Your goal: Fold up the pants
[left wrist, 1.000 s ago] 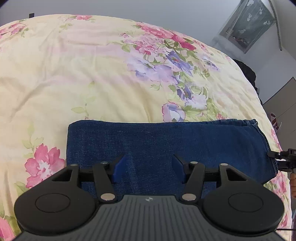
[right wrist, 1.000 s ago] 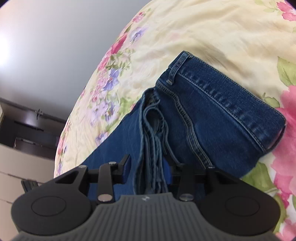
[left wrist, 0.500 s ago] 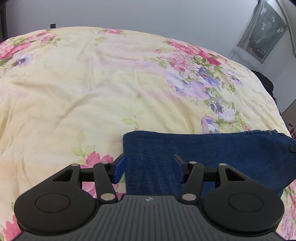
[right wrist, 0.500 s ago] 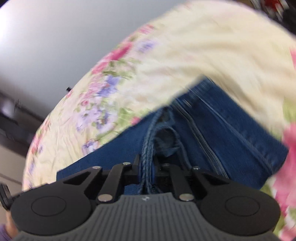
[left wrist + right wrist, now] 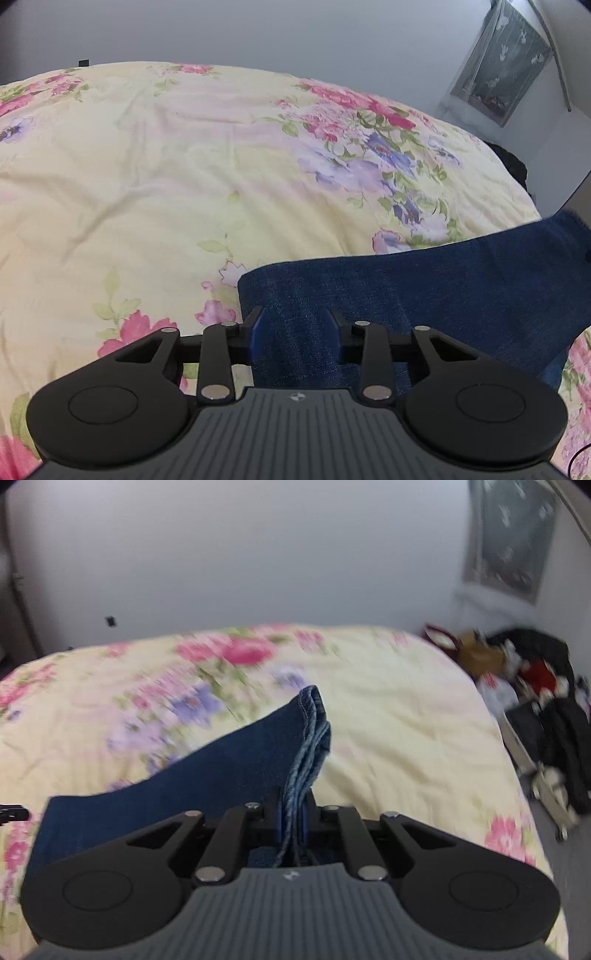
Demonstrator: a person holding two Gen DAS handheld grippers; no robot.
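pants [image 5: 424, 291] on bed [image 5: 184, 166], one end raised | right tongs [image 5: 291, 827] clamped on bunched hems | left tongs [image 5: 295, 328] closing astride folded corner, not yet pinching | advised: grip all layers, lift ends level

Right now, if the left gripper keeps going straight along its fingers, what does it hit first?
Most likely the jeans: the left gripper has been closing, jaws astride the denim's near corner, pads not visibly pressing. Past the fold lies the floral bedspread. Depth is unclear.
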